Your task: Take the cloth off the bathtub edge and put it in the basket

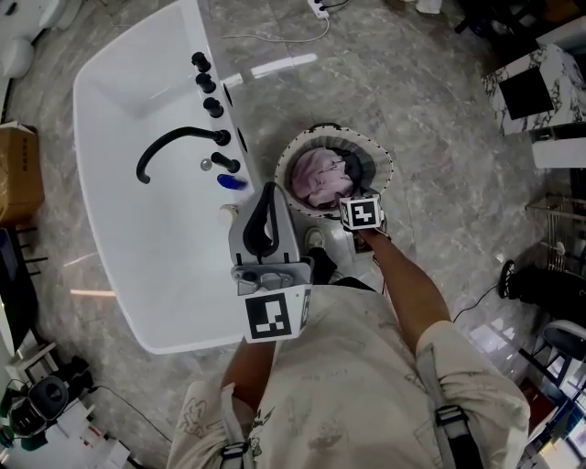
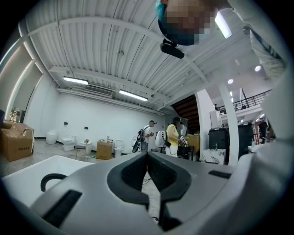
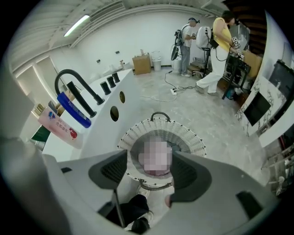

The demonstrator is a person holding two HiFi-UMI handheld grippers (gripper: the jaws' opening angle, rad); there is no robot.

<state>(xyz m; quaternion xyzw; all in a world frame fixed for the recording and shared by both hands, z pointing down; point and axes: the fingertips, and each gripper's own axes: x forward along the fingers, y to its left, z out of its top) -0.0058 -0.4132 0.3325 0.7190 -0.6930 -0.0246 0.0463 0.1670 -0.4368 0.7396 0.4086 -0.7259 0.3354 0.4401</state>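
Observation:
A pink cloth (image 1: 316,176) lies bunched inside the round white wicker basket (image 1: 377,156), which stands on the floor beside the white bathtub (image 1: 119,165). My right gripper (image 1: 352,197) hangs just above the basket, pointing steeply down. It is open and holds nothing. In the right gripper view the cloth (image 3: 156,158) shows between the spread jaws of the gripper (image 3: 151,156), down in the basket (image 3: 190,137). My left gripper (image 1: 267,197) is held level over the tub's near end. Its tips meet with nothing between them (image 2: 147,156).
A black curved faucet (image 1: 174,147) and black knobs (image 1: 206,82) sit on the tub rim, with a blue bottle (image 3: 73,110) and a pink tube (image 3: 57,126). A power strip with cable (image 1: 319,9) lies on the floor. A marble-topped cabinet (image 1: 531,87) stands at right. People (image 3: 186,41) stand far off.

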